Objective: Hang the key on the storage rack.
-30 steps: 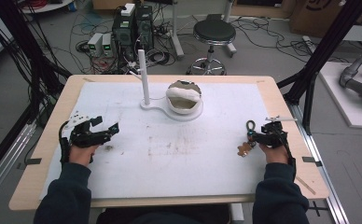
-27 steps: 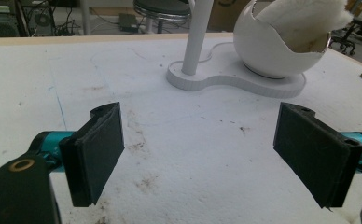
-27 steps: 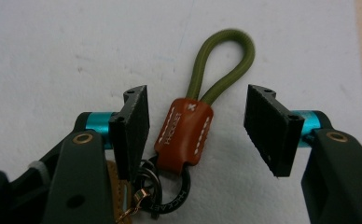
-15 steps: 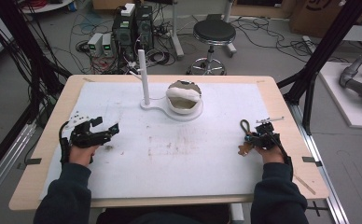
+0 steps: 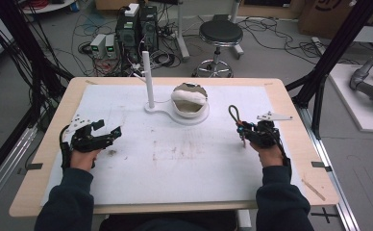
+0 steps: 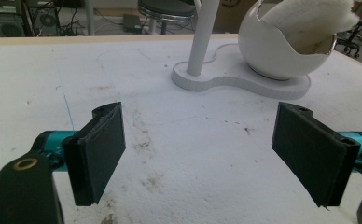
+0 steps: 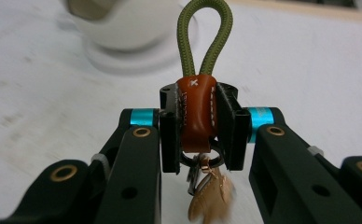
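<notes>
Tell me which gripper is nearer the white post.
Left, though not by much. The left gripper sits open down-left of the post in the high view. The right gripper, shut on the keychain, is farther off to its right.

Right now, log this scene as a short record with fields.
held item: keychain with olive cord loop and brown leather tab
right gripper: shut on the leather tab, loop pointing up, jaws have just closed
left gripper: open, nothing between the pads
stand: white base with post and egg-shaped cup, padding inside
table: white mat, stained
</notes>
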Demonstrator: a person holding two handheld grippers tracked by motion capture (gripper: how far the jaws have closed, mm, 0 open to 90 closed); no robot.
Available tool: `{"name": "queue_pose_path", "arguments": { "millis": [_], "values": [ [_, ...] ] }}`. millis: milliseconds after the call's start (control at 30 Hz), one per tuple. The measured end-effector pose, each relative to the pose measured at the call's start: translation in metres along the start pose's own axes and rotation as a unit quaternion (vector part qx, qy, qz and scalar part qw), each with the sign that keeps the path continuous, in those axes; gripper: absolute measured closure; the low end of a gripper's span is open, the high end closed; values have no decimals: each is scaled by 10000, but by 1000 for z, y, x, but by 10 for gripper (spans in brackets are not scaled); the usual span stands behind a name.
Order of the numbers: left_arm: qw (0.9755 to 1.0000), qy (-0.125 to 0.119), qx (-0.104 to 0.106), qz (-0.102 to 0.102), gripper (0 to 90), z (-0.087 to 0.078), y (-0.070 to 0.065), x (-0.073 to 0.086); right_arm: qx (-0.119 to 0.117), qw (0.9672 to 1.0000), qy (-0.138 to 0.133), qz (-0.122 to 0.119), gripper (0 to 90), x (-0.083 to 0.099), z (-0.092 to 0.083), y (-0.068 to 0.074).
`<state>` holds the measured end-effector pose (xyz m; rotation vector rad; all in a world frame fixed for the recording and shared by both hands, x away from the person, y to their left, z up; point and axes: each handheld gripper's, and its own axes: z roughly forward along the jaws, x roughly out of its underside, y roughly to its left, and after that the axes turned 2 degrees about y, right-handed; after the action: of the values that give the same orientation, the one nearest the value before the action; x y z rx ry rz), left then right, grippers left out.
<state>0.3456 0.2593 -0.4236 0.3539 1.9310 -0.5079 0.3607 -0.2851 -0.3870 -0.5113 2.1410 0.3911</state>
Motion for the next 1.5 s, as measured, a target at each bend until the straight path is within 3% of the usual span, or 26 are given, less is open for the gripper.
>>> {"name": "queue_pose_path", "arguments": {
  "millis": [233,400,600,867,1133,1433,1500],
  "values": [
    [10000,-19,-25,-3,176,-1,1,0,-470,9964,-521,-469,735,-29,5,43],
    [10000,-27,-22,10,176,-1,1,0,-849,9912,-756,-683,735,-56,22,73],
    [10000,-59,-16,-26,178,-2,3,0,-1063,9843,-968,-1027,735,-87,39,107],
    [10000,-84,1,-22,182,-2,3,0,-1051,9782,-1101,-1412,735,-121,65,145],
    [9999,-110,8,-46,185,-2,3,0,-1006,9759,-1134,-1570,735,-143,84,167],
    [9999,-121,20,-63,185,-3,4,0,-733,9769,-729,-1870,734,-157,117,185],
    [9999,-128,28,-84,185,-3,4,0,-580,9772,-592,-1953,734,-157,125,189]
  ]
}}
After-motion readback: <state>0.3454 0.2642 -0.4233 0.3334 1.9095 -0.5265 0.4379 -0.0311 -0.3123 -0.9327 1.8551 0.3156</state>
